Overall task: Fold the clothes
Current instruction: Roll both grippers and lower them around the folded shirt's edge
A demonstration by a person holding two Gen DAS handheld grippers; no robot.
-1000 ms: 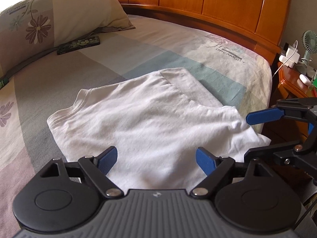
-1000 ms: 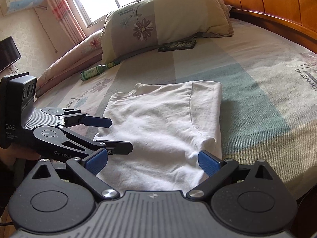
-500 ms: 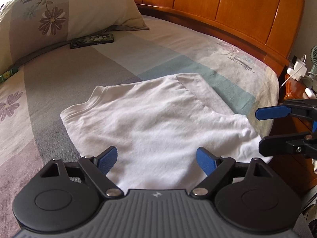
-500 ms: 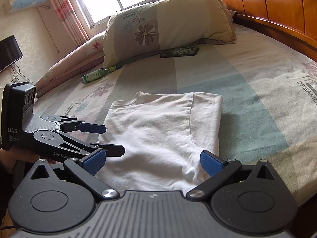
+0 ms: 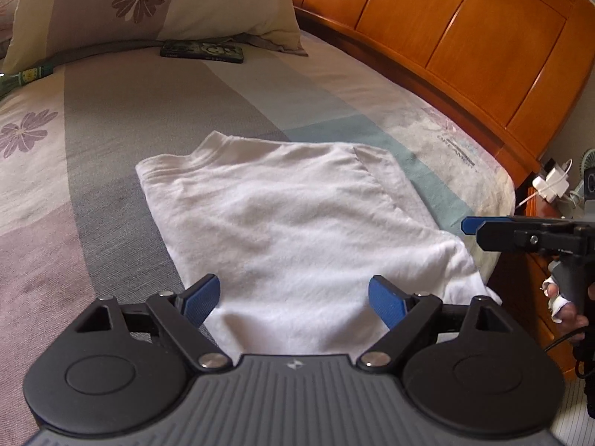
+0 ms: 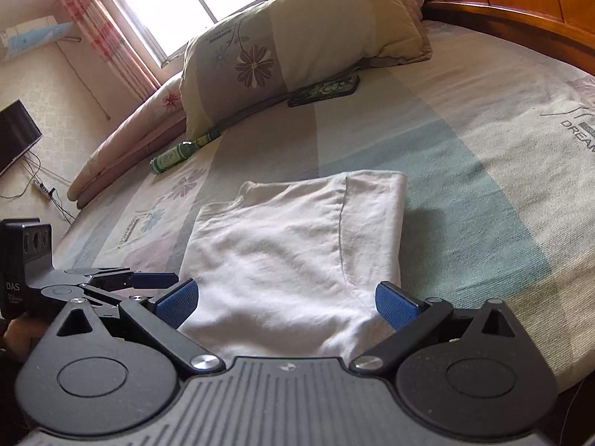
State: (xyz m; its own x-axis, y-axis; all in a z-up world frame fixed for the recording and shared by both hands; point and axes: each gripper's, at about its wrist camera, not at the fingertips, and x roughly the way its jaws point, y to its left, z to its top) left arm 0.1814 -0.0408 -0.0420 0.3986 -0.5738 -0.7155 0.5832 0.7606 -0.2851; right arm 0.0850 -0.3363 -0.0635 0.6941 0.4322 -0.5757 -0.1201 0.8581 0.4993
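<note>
From the left wrist, the left gripper (image 5: 293,299) hangs with fingers spread wide and empty over the near hem of the white shirt (image 5: 290,223), which lies flat on the bed (image 5: 111,111), sleeves already folded in.

From the right wrist, the right gripper (image 6: 286,301) is likewise open and empty. The shirt's (image 6: 290,256) long axis runs away toward the pillow (image 6: 297,48), collar farthest; the crosswise fold seems left.

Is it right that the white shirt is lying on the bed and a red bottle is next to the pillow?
Not quite: the bottle is green, not red, as the right wrist view shows. The white shirt does lie on the bed, and the bottle lies beside the pillow.
</note>
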